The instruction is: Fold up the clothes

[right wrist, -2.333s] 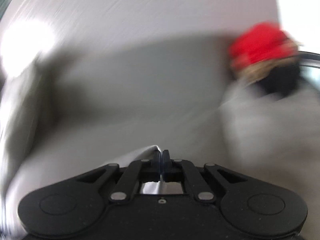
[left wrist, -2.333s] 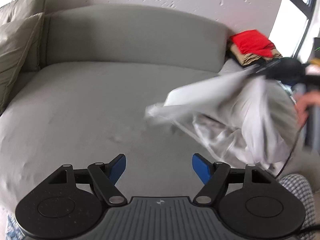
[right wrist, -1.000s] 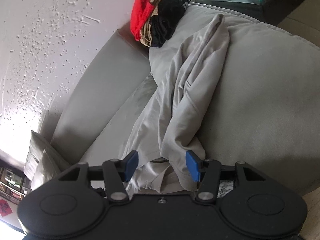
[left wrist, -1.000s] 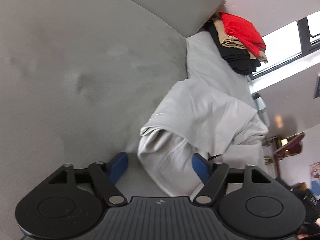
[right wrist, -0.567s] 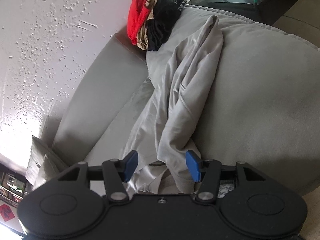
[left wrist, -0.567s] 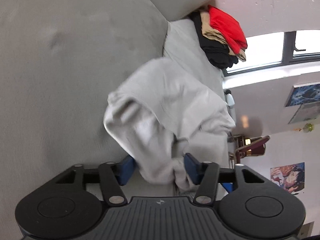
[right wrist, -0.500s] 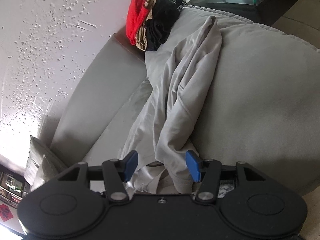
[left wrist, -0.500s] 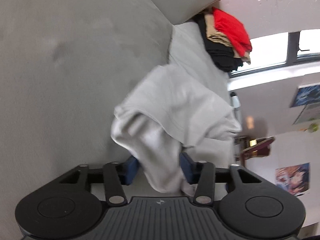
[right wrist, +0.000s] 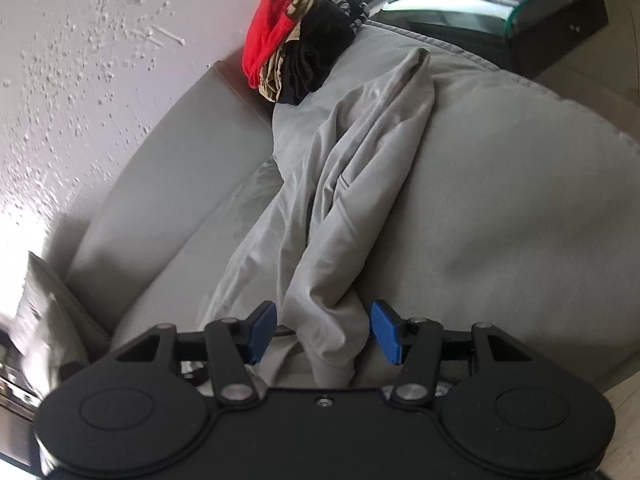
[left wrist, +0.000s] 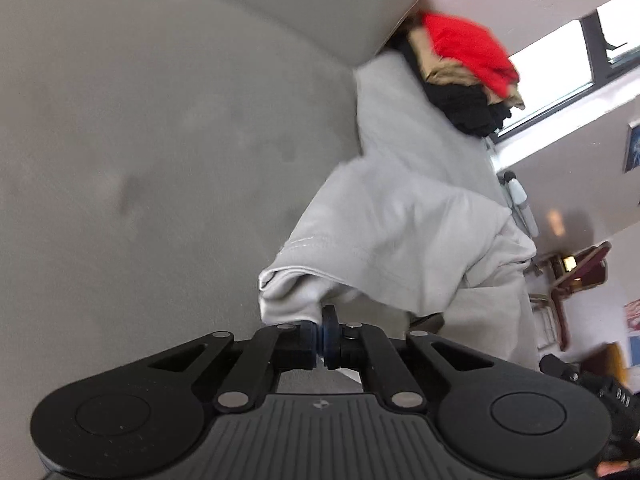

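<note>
The left tool [left wrist: 325, 334] has just been closing, and its blue pads now meet on a bunched edge of the pale grey garment [left wrist: 400, 240]; a fold of cloth runs straight up out of the pinch, so I take it as clamped on the fabric. The right tool [right wrist: 324, 330] stands about half apart, its blue pads [right wrist: 262, 330] to either side of a rope-like fold of the same garment [right wrist: 360, 184], not pressing on it as far as I can see.

Outward from there, the garment lies crumpled across the grey sofa [left wrist: 140, 140], partly on the seat and partly draped up over a big grey cushion [right wrist: 520, 200]. It looks like a hooded or long-sleeved top, though I cannot be sure. Beyond it, on top of that cushion against the sofa back, sits a stack of clothes [right wrist: 296, 44], red on top, then tan, then black.

To my eye this is the pick-up step: one edge is secured, the other not yet. The next move calls for the right tool to close on the fold between its pads, then both hands to lift and spread the cloth flat on the open seat, since it is too twisted to fold as it lies.
</note>
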A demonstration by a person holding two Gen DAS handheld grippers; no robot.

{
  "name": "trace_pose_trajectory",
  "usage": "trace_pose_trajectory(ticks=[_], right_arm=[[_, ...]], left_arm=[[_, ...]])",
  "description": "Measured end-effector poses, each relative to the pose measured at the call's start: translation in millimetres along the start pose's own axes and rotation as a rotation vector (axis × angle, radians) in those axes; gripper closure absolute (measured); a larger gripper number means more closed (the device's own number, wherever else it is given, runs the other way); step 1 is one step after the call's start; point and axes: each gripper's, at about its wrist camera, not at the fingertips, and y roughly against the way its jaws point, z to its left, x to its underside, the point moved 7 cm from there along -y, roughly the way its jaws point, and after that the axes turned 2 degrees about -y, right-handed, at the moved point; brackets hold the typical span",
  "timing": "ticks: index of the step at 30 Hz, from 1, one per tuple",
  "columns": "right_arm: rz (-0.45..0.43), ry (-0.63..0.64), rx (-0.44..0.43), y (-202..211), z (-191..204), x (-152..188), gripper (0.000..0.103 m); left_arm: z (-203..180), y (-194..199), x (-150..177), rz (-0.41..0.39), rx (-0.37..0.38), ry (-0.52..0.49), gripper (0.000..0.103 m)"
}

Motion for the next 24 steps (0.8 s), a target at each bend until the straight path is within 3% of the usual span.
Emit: trace_pose_trajectory(ticks=[6,8,11,14,15,16,17,20,24], right_arm=[[-0.046,0.094,0.124,-9,23,-13,0.046],[-0.067,0.136,0.127,-10,34,-13,0.046],[-0.011,0.229,0.100,-26,60,3,0.046],[0.034,0.284,0.108,-40,75,16,0.046],[0.047,0.282,0.100,-43,77,18,0.046],[0.070,0.272,0.087,-45,77,19,0.046],[0.090,0.263,0.078,-47,76,20,0.045],[0.094,0.272,0.106,-49,68,19,0.040],[0.073,0.421,0.185,-59,71,23,0.041]], left_arm=[[-4,96,-2,-0.186,0.041,-0.028,0.103],[0,116,4,-0.218,0.014,-0.048,0.103],[9,105,13,-0.169,-0.026,-0.048,0.103],[18,75,22,-0.065,0.007,0.014,0.100],[21,67,24,-0.042,0.008,0.030,0.093],[26,60,25,-0.022,0.005,0.050,0.073],[29,54,26,-0.008,0.008,0.065,0.062],[34,38,24,0.025,0.026,0.090,0.061],[28,19,17,0.065,0.028,-0.034,0.060]])
